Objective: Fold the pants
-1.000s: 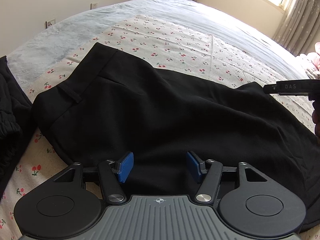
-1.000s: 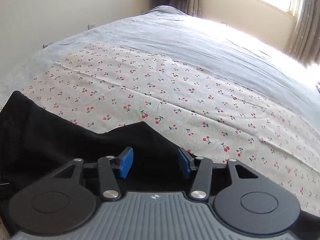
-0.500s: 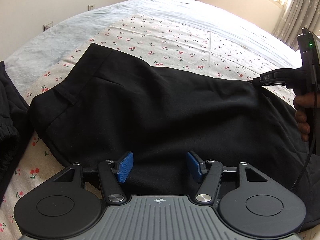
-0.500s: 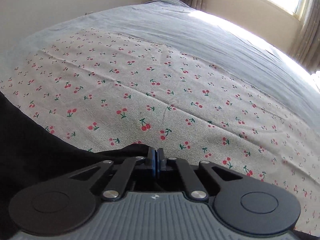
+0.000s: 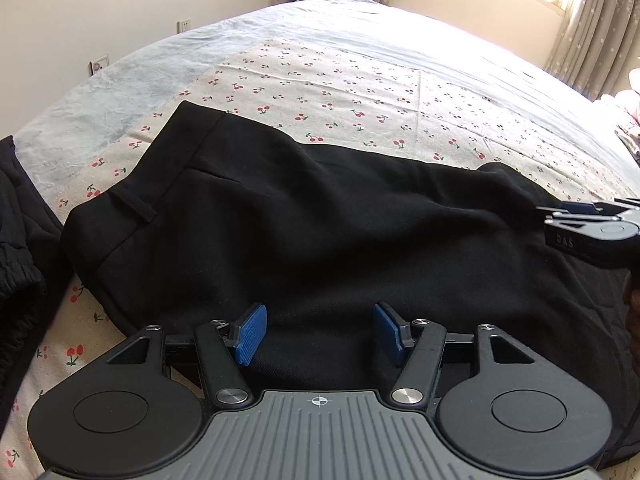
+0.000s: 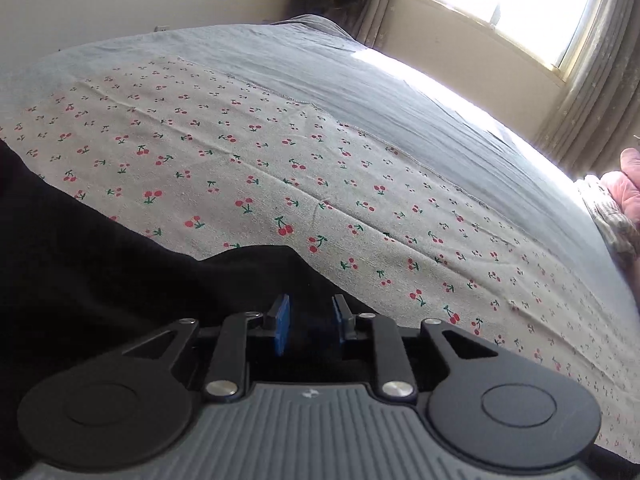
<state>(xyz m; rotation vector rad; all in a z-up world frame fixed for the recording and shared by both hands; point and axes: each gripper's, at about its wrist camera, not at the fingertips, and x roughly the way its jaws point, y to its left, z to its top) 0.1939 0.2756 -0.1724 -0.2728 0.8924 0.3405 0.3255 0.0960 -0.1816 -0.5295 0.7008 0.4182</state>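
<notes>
One pair of black pants (image 5: 320, 232) lay flat, waistband left, on the cherry-print sheet (image 5: 360, 92). The left gripper (image 5: 320, 334) hung spread above it. The right gripper's (image 6: 309, 322) jaws had just been opening, slightly parted over the cloth's edge.

left gripper (image 5: 319, 334): lower centre of its own view, pitched down, jaws well apart, blue pads (image 5: 250, 334) angled outward, nothing pinched between them

right gripper (image 6: 308, 324): bottom centre of its own view, also pitched down, jaws have just been opening and now stand at a narrow gap, pads roughly parallel; dark cloth sits in and under the gap, cannot tell if the pads press on it

right gripper also shows at the right edge of the left wrist view, seen side-on, fingertips pointing toward frame left

part of a hand (image 5: 631, 312) at the far right edge there, below that gripper's body, mostly cut off
</notes>
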